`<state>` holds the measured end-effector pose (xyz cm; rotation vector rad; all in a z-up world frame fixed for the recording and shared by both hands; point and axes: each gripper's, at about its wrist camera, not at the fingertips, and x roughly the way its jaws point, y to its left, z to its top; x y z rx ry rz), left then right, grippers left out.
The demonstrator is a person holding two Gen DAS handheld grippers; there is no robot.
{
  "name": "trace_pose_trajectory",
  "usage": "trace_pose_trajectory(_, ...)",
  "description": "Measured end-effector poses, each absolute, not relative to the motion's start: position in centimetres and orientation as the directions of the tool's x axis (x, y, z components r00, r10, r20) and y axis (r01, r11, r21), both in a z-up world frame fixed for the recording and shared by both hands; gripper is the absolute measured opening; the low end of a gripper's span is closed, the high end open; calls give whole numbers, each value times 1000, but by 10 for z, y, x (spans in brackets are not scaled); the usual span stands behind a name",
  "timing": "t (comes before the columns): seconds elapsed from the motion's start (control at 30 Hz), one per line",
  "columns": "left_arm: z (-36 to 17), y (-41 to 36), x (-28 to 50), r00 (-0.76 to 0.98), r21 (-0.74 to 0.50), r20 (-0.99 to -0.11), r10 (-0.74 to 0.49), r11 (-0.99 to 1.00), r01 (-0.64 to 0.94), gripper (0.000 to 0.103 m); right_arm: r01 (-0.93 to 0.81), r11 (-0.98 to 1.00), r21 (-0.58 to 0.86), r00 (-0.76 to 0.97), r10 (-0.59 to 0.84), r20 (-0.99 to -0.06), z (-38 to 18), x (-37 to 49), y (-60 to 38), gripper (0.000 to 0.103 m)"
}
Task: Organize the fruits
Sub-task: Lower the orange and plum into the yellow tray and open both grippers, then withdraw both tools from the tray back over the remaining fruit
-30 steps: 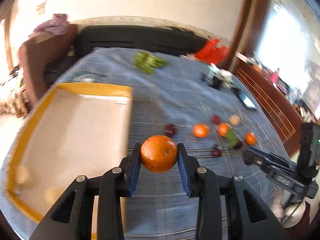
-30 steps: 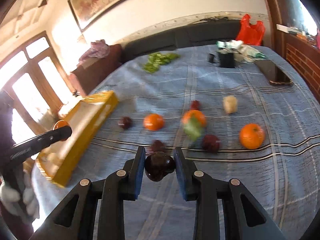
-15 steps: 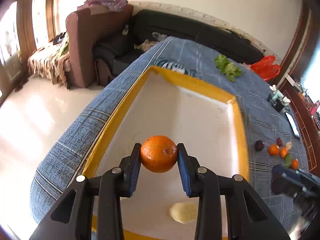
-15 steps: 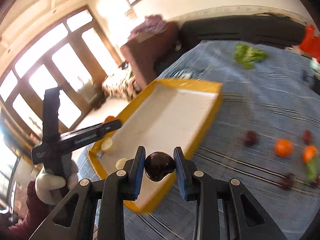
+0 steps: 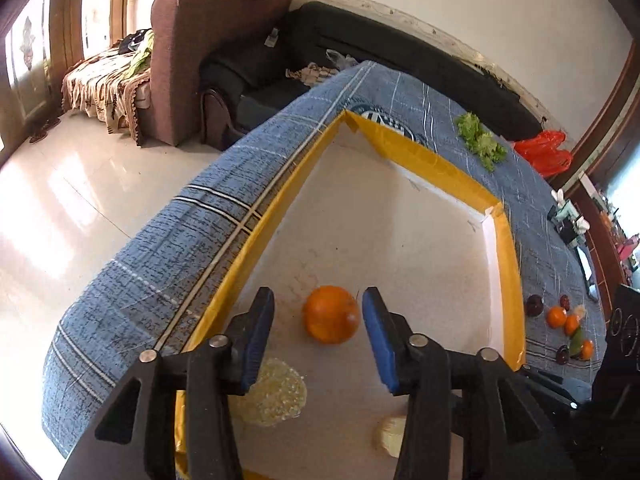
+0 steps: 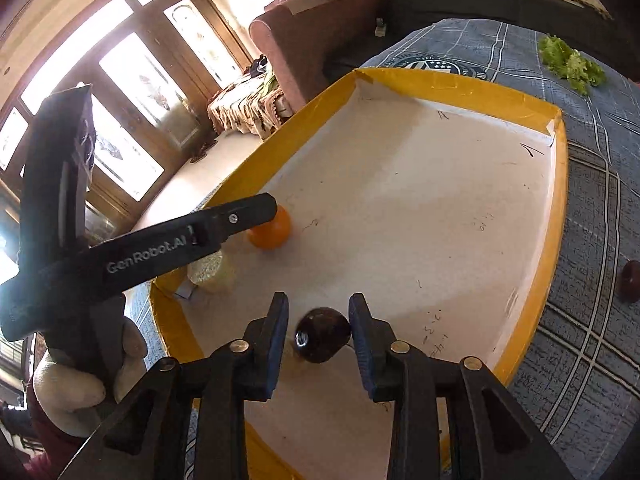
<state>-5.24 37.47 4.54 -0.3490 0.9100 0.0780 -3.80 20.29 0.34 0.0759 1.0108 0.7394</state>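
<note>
Left wrist view: both tools tilt down into the tray — jaws just parted, fruit released.

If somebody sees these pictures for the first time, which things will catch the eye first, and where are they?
First comes the yellow-rimmed tray with its white floor, on the blue checked tablecloth. Inside it an orange lies between the open jaws of the left gripper, which have just been opening. Nearer the tray's front edge, a dark fruit sits between the jaws of the right gripper, also just opening.
</note>
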Motion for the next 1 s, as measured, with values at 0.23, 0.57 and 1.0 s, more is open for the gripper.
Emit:
trace_pose_trajectory(0.23, 75, 367, -85, 692, -299, -718, -71, 930, -214, 66, -502, 779, 376, 385, 591, -709, 24, -47, 172, 44)
trace_pose_trajectory(0.57, 91, 292, -125, 687, -364, -701, -189, 924, -118, 78, -413, 839, 354, 497, 534, -684, 35, -79, 87, 51)
trace_pose_trajectory(1.0, 171, 201, -183, 758, -311, -581, -297, 942, 130, 78, -113, 957, 267, 713, 265, -649, 101, -140, -107, 50)
